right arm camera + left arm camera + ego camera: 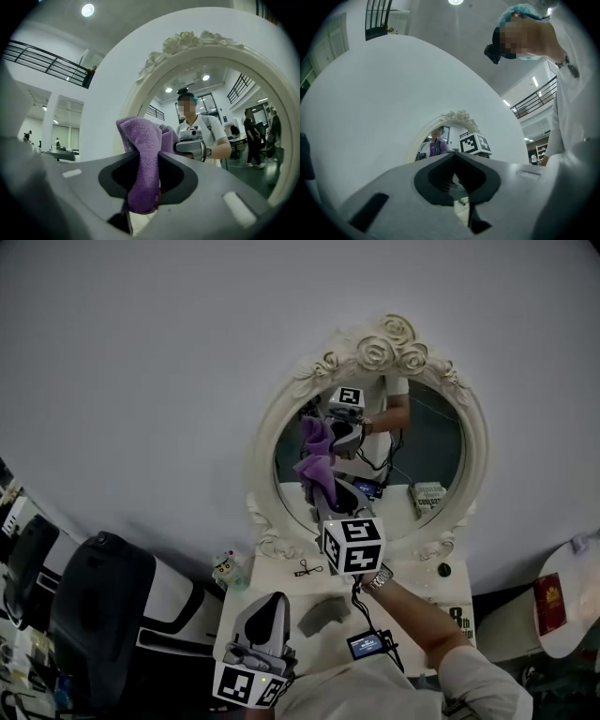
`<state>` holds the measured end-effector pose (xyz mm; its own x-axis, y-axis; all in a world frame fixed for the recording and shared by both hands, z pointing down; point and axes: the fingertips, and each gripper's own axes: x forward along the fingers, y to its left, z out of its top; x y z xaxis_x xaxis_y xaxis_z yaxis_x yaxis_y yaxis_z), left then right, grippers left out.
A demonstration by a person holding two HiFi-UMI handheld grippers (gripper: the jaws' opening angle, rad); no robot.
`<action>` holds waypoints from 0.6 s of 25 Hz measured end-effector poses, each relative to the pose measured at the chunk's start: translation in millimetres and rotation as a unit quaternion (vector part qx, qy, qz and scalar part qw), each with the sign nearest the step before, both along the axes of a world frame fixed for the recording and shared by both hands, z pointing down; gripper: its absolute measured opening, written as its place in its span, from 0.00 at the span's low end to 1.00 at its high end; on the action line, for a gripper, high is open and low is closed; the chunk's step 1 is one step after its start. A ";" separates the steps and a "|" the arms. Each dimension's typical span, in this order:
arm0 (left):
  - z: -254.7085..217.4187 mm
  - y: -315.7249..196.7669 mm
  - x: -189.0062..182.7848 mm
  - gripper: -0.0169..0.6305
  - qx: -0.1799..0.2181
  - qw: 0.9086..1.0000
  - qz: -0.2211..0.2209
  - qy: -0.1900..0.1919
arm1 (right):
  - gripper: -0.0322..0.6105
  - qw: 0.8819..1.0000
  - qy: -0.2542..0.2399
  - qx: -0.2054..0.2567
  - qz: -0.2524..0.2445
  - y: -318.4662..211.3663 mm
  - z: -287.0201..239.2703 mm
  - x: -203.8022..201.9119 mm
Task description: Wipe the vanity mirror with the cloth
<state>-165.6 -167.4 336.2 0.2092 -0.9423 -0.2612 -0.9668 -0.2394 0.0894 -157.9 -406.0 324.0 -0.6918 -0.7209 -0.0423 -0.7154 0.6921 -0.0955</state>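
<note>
My right gripper is clamped on the purple cloth, held up against the lower left of the vanity mirror. I can't tell whether cloth meets glass. From the head view its marker cube covers the jaws. My left gripper sits low over the vanity top, jaws together on nothing, and its rear is cut off by the head view's bottom edge.
</note>
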 end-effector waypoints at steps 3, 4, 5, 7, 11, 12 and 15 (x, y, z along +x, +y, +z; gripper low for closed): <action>1.3 17.5 -18.2 0.04 -0.002 0.999 -0.040 0.000 | 0.22 0.999 0.011 -0.007 -0.031 4.8 7.4 -36.1; 1.9 22.6 -22.6 0.04 -0.003 0.999 -0.051 -0.001 | 0.22 0.999 0.015 -0.011 -0.038 4.8 10.6 -46.0; 2.3 27.2 -26.7 0.04 -0.003 0.998 -0.061 -0.001 | 0.22 0.999 0.018 -0.015 -0.044 4.1 13.9 -54.5; 2.7 35.3 -34.4 0.04 -0.004 0.997 -0.079 0.000 | 0.22 0.998 0.020 -0.026 -0.051 1.3 19.8 -67.9; 5.0 49.2 -49.1 0.04 -0.012 0.994 -0.111 -0.001 | 0.22 0.998 0.008 -0.046 -0.050 -7.2 26.8 -84.0; 6.0 51.7 -51.5 0.04 -0.014 0.993 -0.117 0.000 | 0.22 0.998 0.007 -0.047 -0.048 -9.7 27.6 -85.0; 9.8 57.2 -57.3 0.04 -0.019 0.991 -0.130 0.006 | 0.22 0.998 0.006 -0.047 -0.045 -15.2 28.2 -86.4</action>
